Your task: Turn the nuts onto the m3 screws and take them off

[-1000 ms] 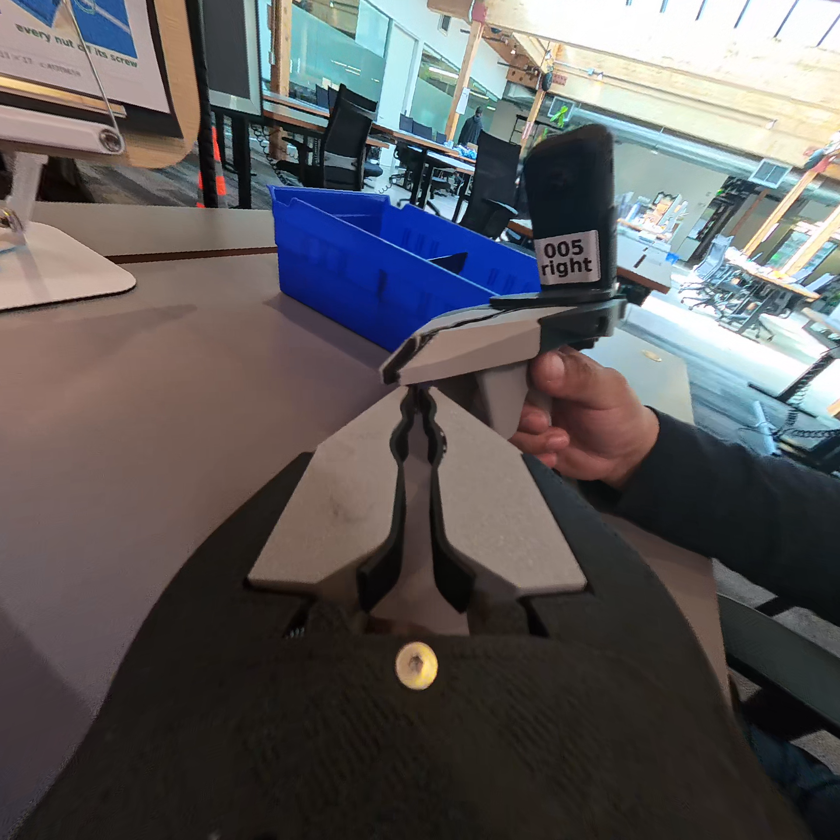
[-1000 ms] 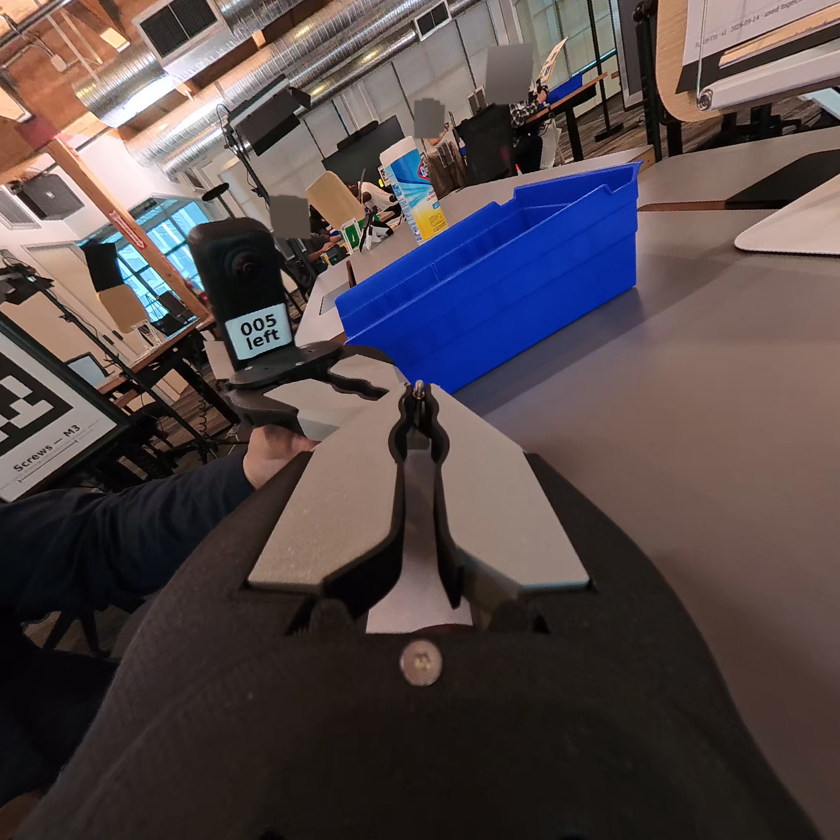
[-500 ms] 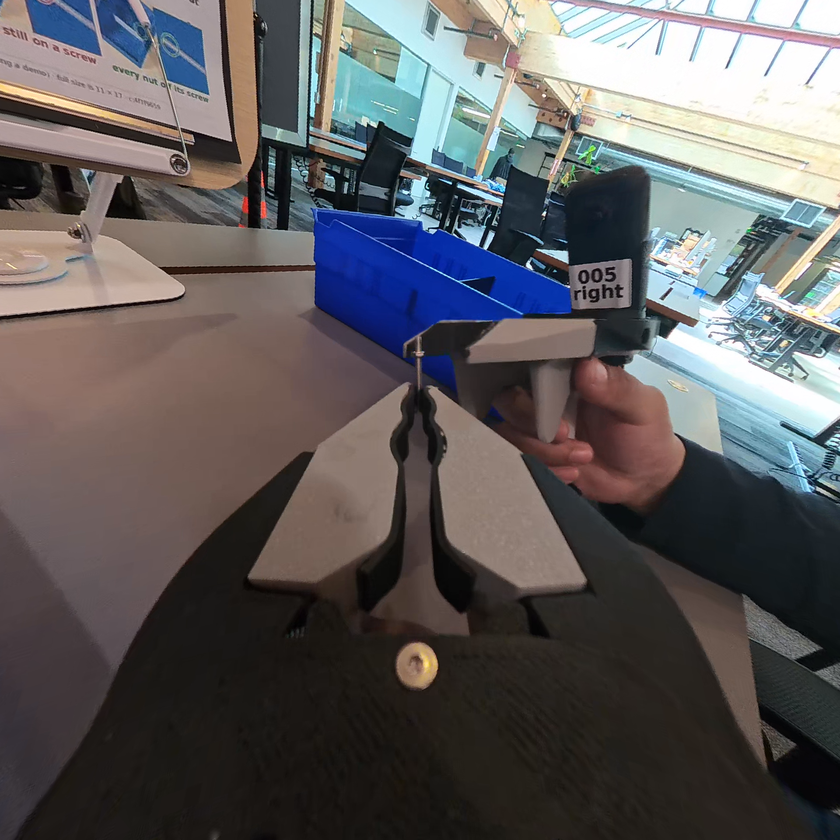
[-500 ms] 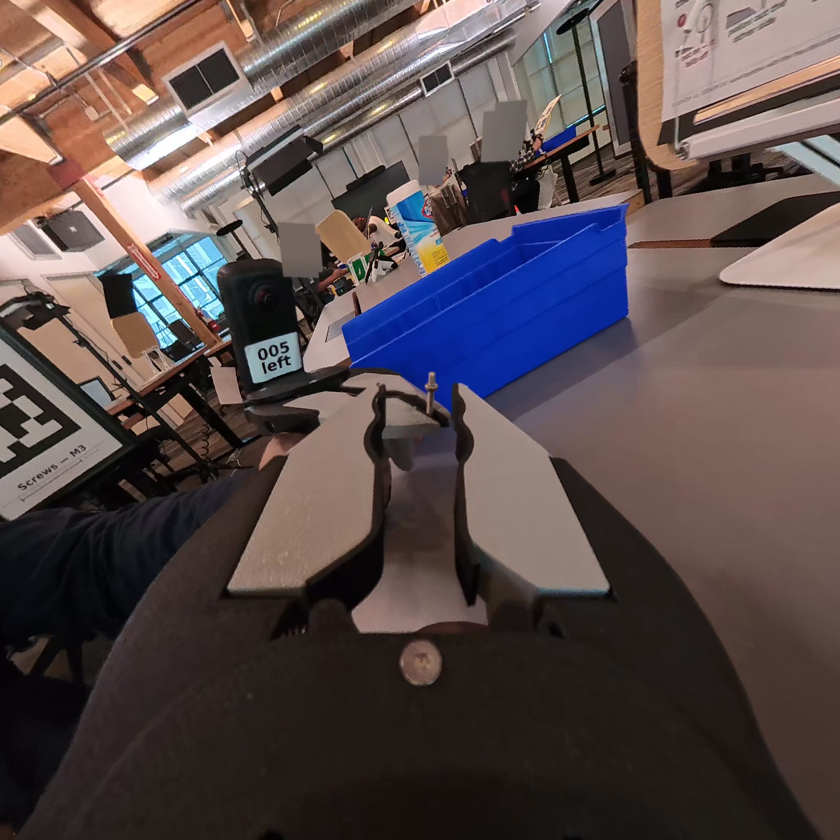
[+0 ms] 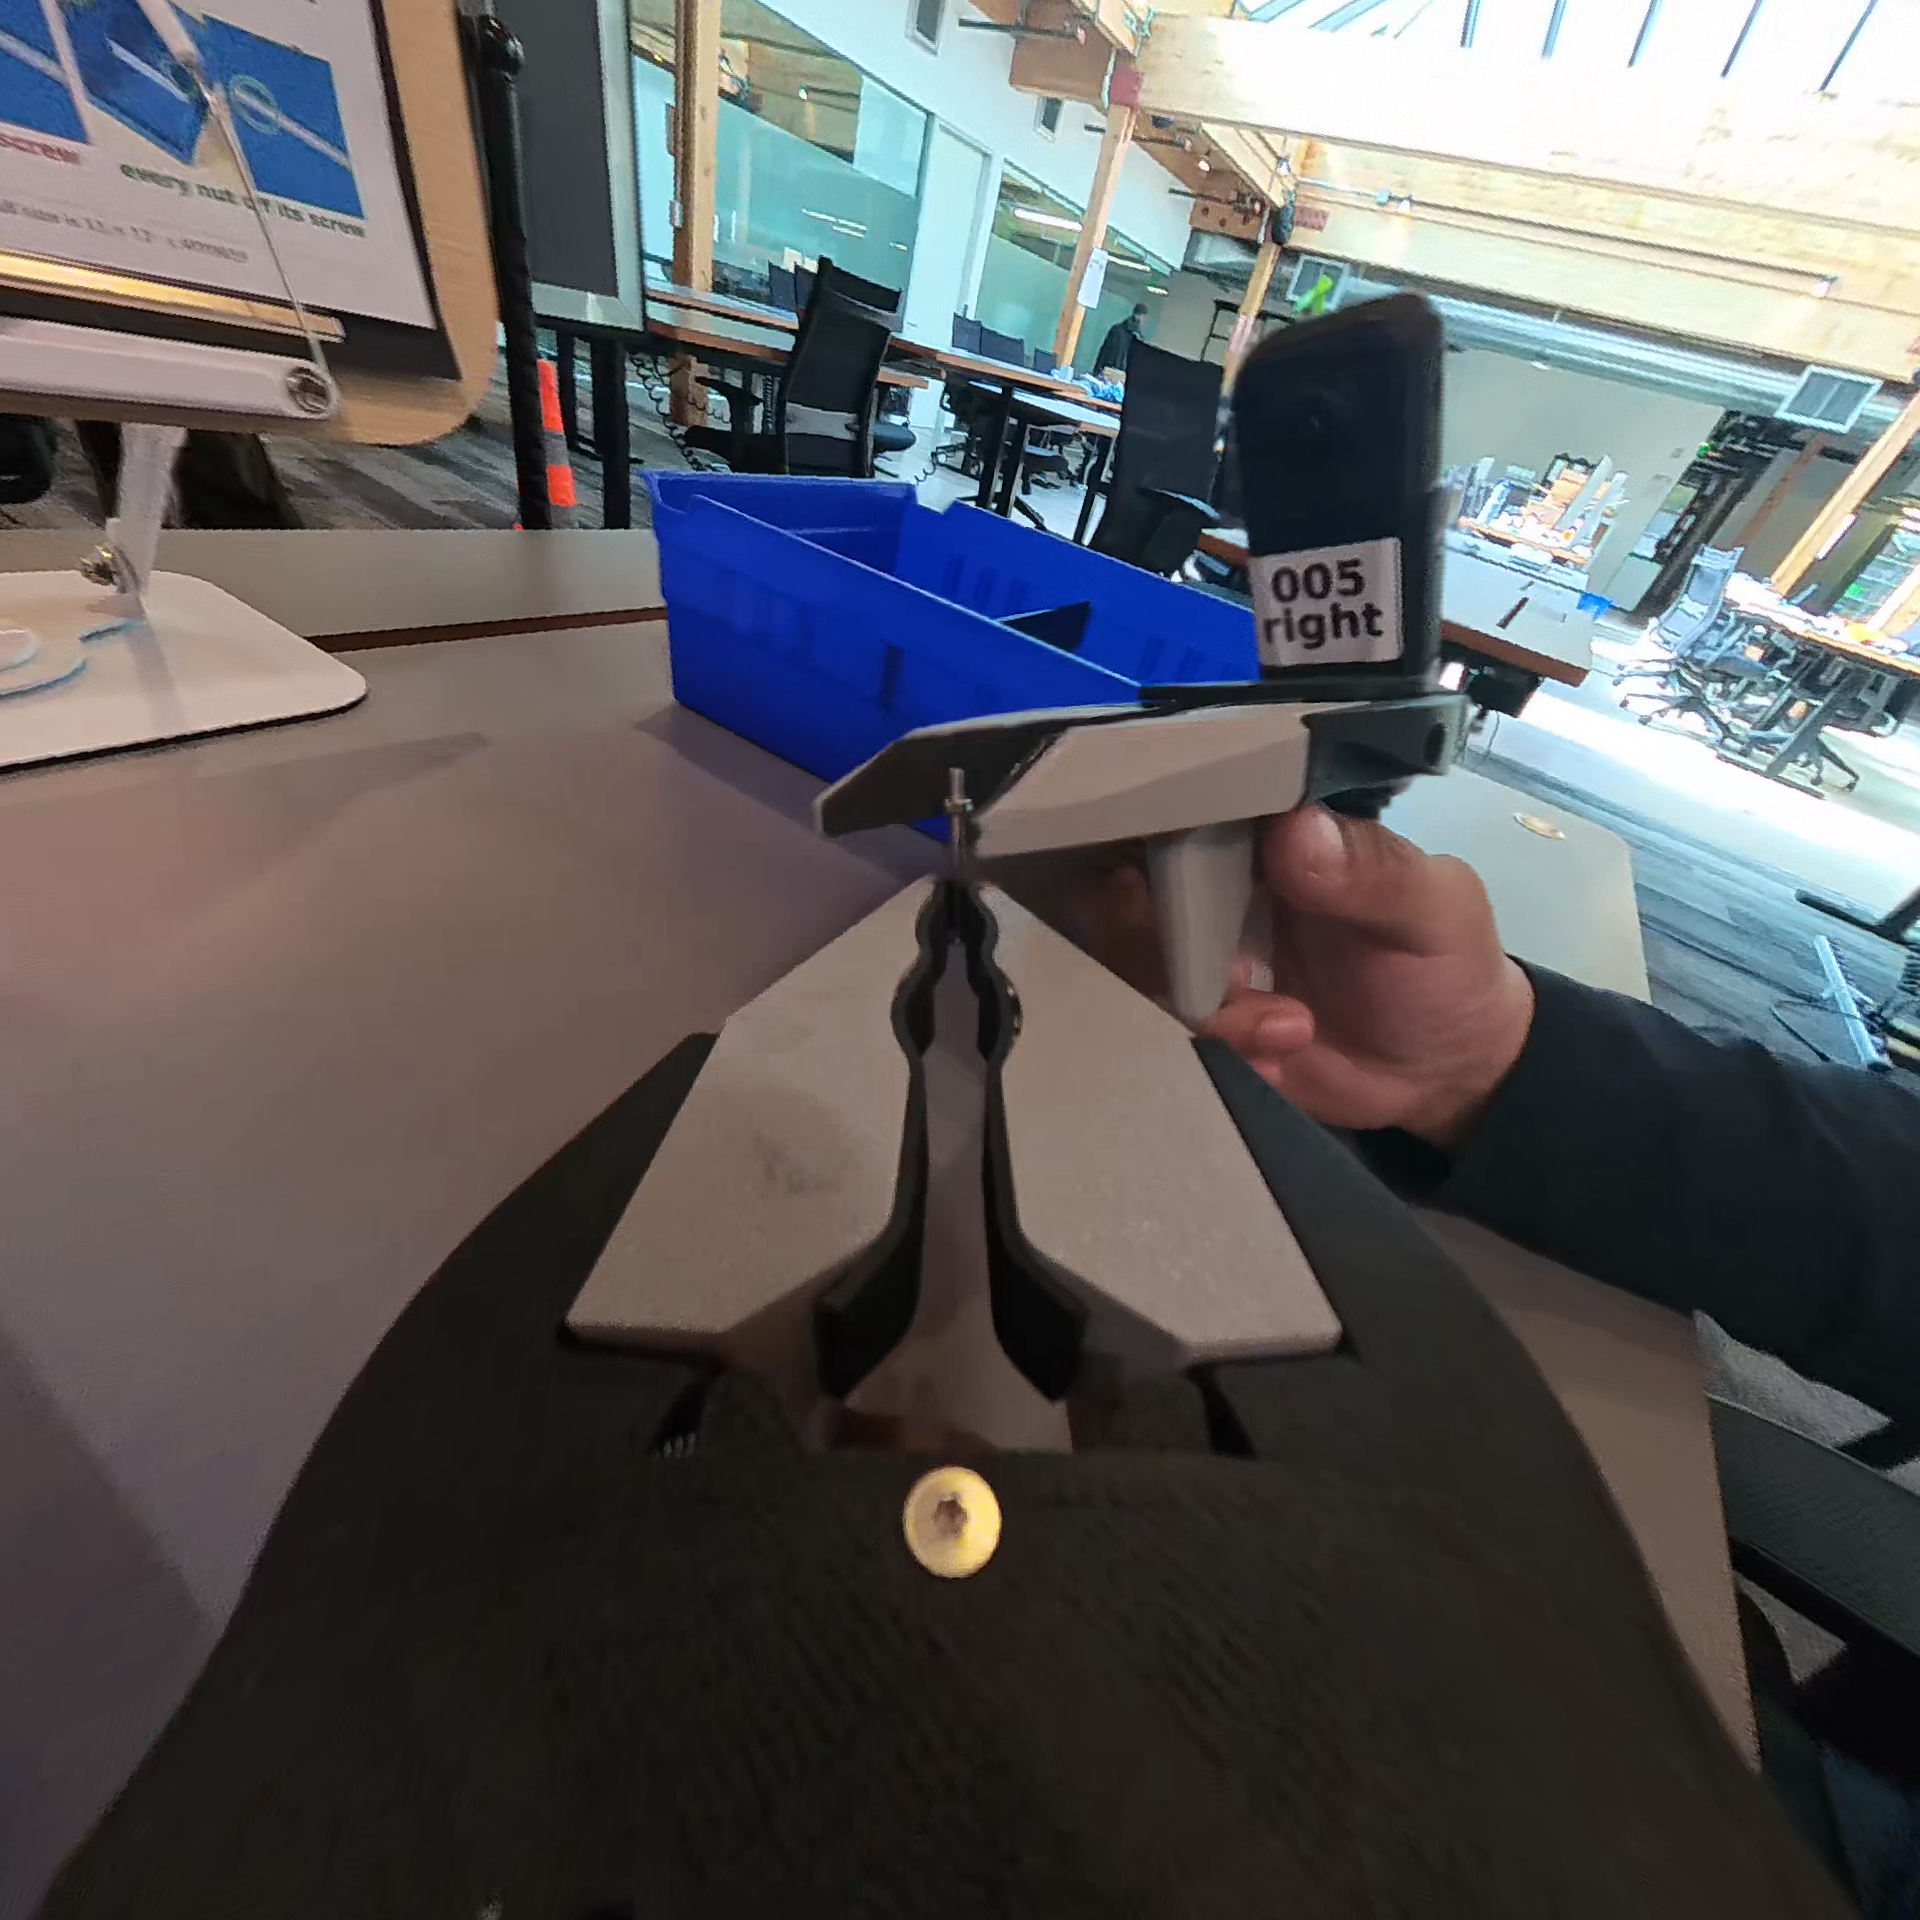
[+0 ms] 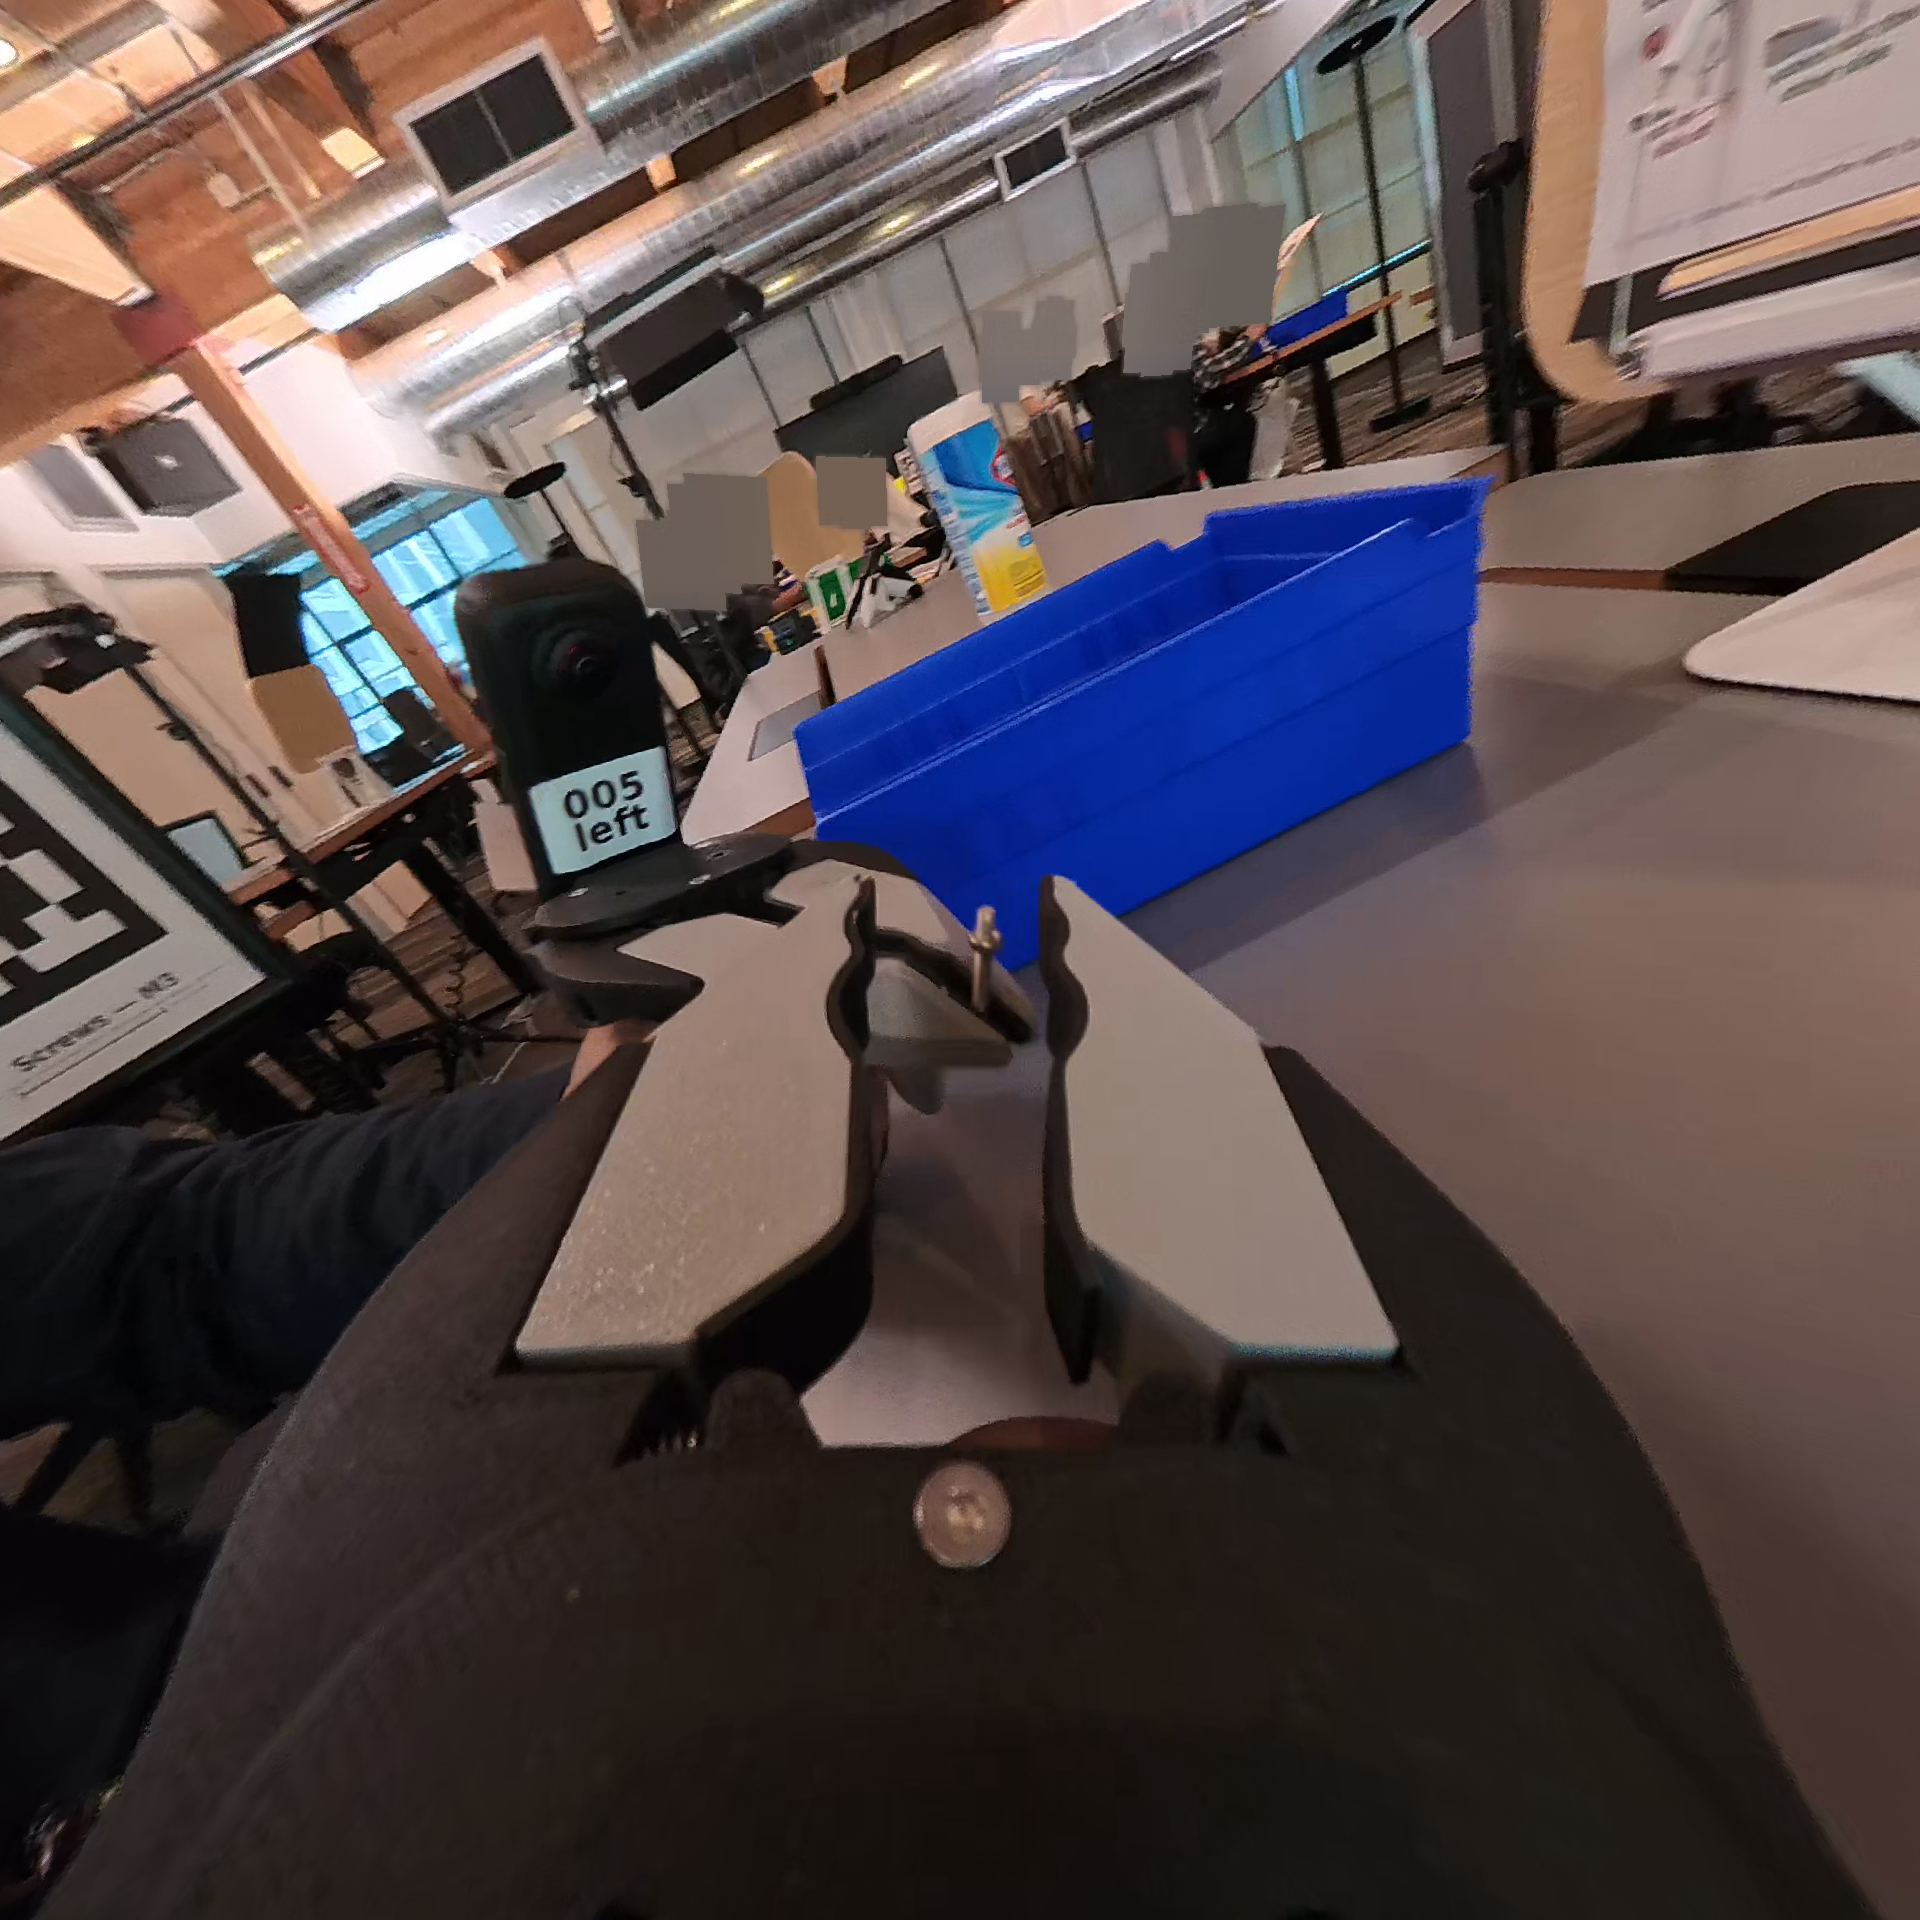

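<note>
Left to right: the white stand base [image 5: 177, 665] sits at the far left of the grey table [image 5: 416, 935], well apart from the work. The left gripper [image 5: 954, 891] is pressed together on the lower end of the m3 screw [image 5: 956, 831], which stands upright from its tips with a small nut [image 5: 956, 802] near the top of the shank. Judged: screw and nut are light, stiff and smooth metal, and easily dropped; pinch the nut by its flats, the screw low on the shank as now. The blue bin [image 5: 883, 665] lies just behind, not touching. The right gripper [image 6: 956, 940] is spread, its jaws to either side of the screw [image 6: 982, 951] and apart from it; from the left wrist view its fingers [image 5: 1143, 774] look level with the nut. The hand [image 5: 1371, 977] holding it is at the right. Open table lies in front of the bin; the table edge falls away near the right sleeve, so a dropped nut could roll off there.
</note>
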A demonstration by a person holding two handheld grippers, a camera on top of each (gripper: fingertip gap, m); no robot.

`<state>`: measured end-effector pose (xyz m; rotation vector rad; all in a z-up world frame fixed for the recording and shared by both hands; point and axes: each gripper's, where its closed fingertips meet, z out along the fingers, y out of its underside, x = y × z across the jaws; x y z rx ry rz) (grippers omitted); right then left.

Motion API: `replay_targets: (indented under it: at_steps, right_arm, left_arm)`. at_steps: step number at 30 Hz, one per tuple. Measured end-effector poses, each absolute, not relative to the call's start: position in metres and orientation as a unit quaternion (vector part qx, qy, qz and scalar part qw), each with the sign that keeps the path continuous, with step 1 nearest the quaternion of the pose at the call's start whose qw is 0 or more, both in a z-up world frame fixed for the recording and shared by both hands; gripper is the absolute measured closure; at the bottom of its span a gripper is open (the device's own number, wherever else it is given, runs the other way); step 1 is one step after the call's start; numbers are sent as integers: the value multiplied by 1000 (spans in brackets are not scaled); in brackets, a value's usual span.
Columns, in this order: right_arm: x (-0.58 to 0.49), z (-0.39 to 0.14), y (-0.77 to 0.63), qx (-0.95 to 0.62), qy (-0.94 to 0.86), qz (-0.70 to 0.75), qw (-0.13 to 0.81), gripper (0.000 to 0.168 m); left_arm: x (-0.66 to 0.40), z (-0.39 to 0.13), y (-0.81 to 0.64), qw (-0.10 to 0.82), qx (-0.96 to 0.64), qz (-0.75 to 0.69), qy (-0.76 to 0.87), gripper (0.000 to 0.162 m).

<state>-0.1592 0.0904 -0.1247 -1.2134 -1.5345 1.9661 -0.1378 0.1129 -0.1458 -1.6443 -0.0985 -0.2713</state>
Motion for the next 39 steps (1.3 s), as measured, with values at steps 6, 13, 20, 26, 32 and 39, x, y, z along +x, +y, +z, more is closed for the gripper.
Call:
replay_targets:
  at_steps: [6,13,20,26,32,39]
  right_arm:
    - [-159,-125,103,-444,-534,692,196,145]
    - [-157,-127,71,-405,-562,701,166,138]
    - [-156,-121,84,-410,-549,706,181,138]
    - [-156,-122,98,-426,-539,699,196,141]
    - [-156,-125,76,-405,-561,700,178,136]
    - [-158,-129,78,-410,-570,687,186,136]
  left_arm:
    - [-155,-142,108,684,-719,-101,-77,162]
    - [-134,-148,114,669,-733,-113,-36,162]
    - [-145,-146,112,674,-731,-96,-54,162]
    - [-156,-144,108,680,-724,-86,-77,162]
    - [-144,-148,111,672,-732,-97,-54,162]
    - [-138,-150,113,666,-739,-93,-39,162]
